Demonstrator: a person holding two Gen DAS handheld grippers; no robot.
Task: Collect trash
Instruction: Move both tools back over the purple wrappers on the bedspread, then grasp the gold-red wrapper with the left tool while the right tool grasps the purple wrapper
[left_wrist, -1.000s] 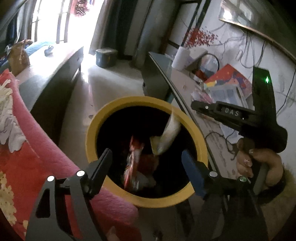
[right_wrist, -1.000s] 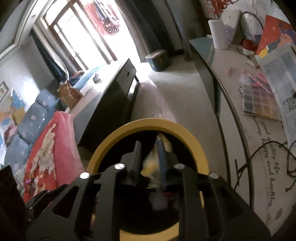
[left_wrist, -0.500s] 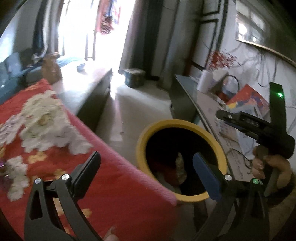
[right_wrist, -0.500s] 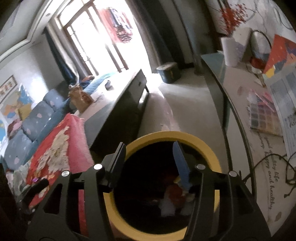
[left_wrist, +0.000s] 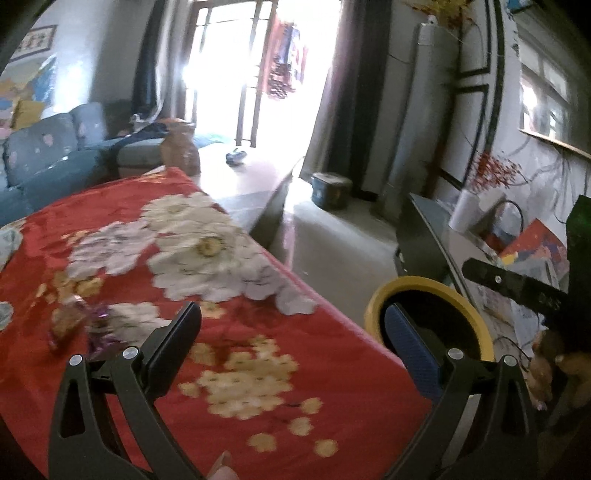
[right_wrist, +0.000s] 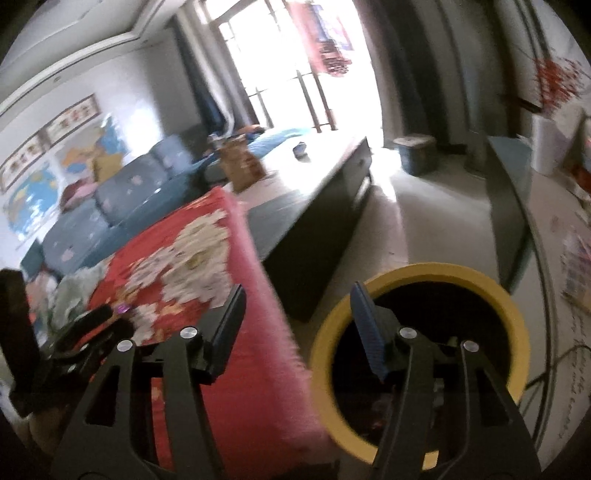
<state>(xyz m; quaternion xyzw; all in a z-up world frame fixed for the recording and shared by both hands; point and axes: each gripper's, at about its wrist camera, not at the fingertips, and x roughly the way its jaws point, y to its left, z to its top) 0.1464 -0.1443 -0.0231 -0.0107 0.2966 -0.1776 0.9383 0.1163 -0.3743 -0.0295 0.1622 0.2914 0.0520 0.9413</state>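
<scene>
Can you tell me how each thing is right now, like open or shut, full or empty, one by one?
left gripper: open, nothing between its fingers.
right gripper: open, jaws just been opening, holding nothing.
yellow bin: upright, no lid, some trash dimly visible inside.
red flowered cloth: spread flat.
purple wrapper: lying on the cloth, not picked up yet.

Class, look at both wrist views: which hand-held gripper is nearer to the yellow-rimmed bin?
Right. The right hand-held gripper hangs at the yellow-rimmed bin, one finger over its mouth; the left hand-held gripper sits mostly over the red floral cloth beside it.
</scene>
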